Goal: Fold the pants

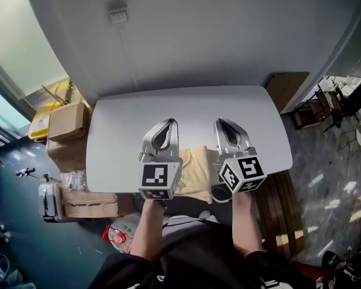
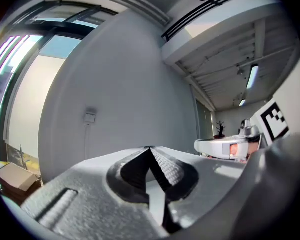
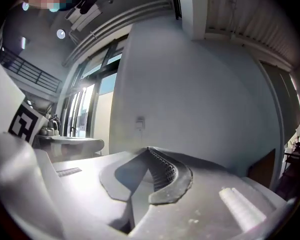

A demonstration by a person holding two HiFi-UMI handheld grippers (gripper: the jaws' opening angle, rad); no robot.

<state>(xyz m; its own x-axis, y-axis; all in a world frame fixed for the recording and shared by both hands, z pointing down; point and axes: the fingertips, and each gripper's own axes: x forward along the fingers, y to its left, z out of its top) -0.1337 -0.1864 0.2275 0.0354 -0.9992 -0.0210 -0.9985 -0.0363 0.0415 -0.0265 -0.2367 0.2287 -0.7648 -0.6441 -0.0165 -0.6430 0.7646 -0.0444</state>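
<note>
Pants (image 1: 195,172) on table (image 1: 186,104) below left gripper (image 1: 168,123) and right gripper (image 1: 222,123), both closed, empty.

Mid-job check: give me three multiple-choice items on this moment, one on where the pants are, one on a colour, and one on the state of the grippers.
1. Where do the beige cloth pants lie?
A. at the table's far edge, by the wall
B. at the table's near edge, by the person
C. on the floor

2. What colour is the rounded table?
A. white
B. black
C. red

3. How are the left hand-held gripper and the right hand-held gripper?
A. both open
B. left shut on the pants
C. both shut, empty

Answers:
1. B: in the head view, the cloth lies just below the raised grippers.
2. A: the top is plain and pale.
3. C: each gripper view shows the tips meeting with nothing between them.
</note>
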